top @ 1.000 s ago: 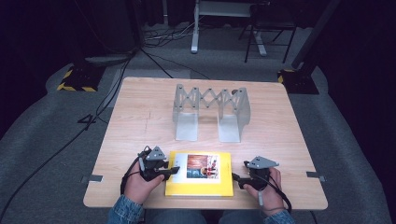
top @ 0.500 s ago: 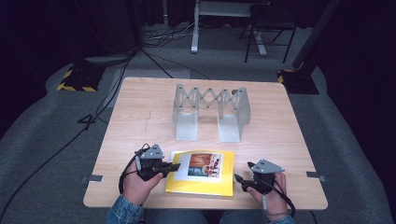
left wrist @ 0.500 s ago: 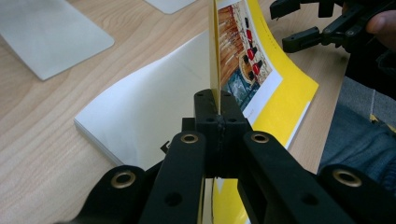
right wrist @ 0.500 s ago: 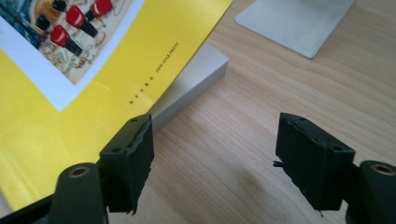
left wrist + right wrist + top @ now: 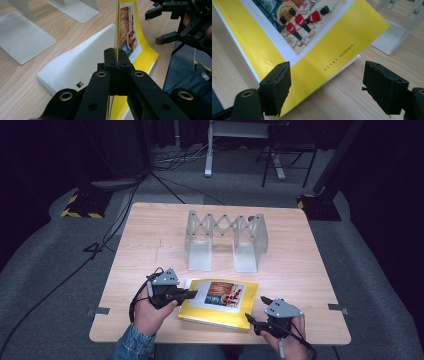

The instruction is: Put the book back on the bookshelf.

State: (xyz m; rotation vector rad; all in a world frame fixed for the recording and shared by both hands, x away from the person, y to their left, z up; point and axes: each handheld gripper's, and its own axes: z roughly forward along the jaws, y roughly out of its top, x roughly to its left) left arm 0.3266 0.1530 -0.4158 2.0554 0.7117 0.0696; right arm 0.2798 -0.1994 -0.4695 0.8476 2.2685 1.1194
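A: What has the left claw (image 5: 116, 65) got?

B: Its jaws are clamped together on the yellow front cover (image 5: 140, 42) of a book (image 5: 218, 301), pinching it at the edge. In the left claw view the cover stands up almost on end, curving away from the jaws, with the white first page (image 5: 82, 62) bared beneath it and a small black mark printed near that page's corner.

A: What does the cover look like?

B: Bright yellow, with a white-bordered picture (image 5: 299, 20) set in it: small figures in red coats and tall black hats. A line of tiny dark print runs along the yellow below the picture.

A: And the right claw (image 5: 325, 87)?

B: Its jaws stand apart and have just been opening. Nothing is gripped; the near corner of the book lies just past them, close to the left-hand jaw.

A: Where is the book?

B: On the table (image 5: 300, 270), near the 6 o'clock edge, between the two hands. A grey folding rack (image 5: 226, 240) stands at 12 o'clock from it, well apart.
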